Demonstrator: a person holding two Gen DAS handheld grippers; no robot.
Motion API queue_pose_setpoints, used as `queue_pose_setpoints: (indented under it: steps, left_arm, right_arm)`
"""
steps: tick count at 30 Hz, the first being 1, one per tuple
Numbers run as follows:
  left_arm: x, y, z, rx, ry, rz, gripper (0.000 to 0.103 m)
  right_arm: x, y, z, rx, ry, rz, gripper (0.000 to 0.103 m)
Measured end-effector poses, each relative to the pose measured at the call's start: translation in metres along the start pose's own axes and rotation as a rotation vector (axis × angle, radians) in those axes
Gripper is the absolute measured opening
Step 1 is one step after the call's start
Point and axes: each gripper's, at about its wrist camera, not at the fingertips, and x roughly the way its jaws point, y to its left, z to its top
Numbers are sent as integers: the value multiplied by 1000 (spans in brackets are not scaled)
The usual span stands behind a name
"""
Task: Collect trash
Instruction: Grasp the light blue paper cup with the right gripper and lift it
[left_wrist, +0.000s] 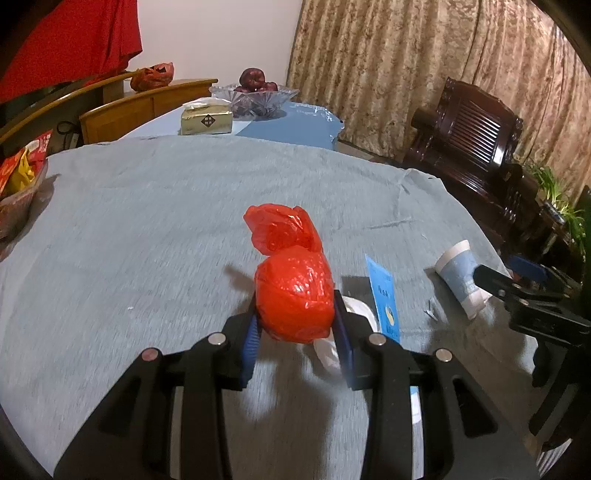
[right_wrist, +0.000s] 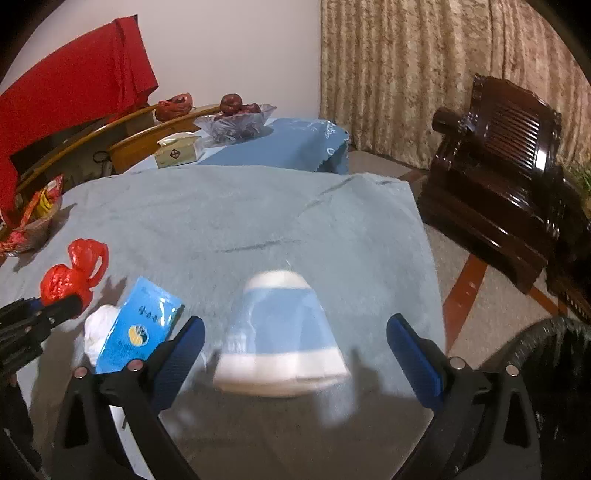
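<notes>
A knotted red plastic bag (left_wrist: 295, 295) is pinched between the blue pads of my left gripper (left_wrist: 295, 308), which is shut on it just above the grey-blue tablecloth (left_wrist: 147, 240). To its right stand a blue packet (left_wrist: 384, 295) and a crumpled white tissue (left_wrist: 360, 310). A blue-and-white paper cup (right_wrist: 280, 332) lies on its side between the wide-apart fingers of my right gripper (right_wrist: 295, 325). That gripper is open, with gaps on both sides of the cup. The right wrist view also shows the red bag (right_wrist: 70, 277) and the blue packet (right_wrist: 140, 325) at the left.
At the far end stand a glass fruit bowl (left_wrist: 255, 96) and a tissue box (left_wrist: 207, 120). A bowl of snack packets (left_wrist: 18, 184) sits at the left edge. A dark wooden armchair (right_wrist: 498, 166) and a black bag (right_wrist: 546, 350) stand beyond the table's right edge.
</notes>
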Motion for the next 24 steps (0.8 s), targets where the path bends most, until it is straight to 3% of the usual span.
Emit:
queue_pose_setpoints:
  steps: [10, 12, 14, 17, 20, 24]
  left_arm:
    - [4, -3, 1, 9, -3, 0, 34]
    - [5, -4, 1, 9, -2, -1, 34]
    - [6, -6, 1, 12, -1, -5, 34]
    - [5, -10, 1, 18, -1, -9, 34]
    - [2, -14, 1, 20, -2, -13, 34]
    - [-7, -22, 0, 27, -11, -18, 34]
  right_arm:
    - [46, 4, 4, -36, 131, -8, 96]
    - [47, 3, 2, -34, 143, 4, 90]
    - [48, 2, -1, -26, 165, 34, 73]
    - [43, -1, -3, -15, 167, 58, 60]
    - [35, -2, 0, -6, 160, 87, 51]
    - [17, -3, 5, 8, 137, 115, 48]
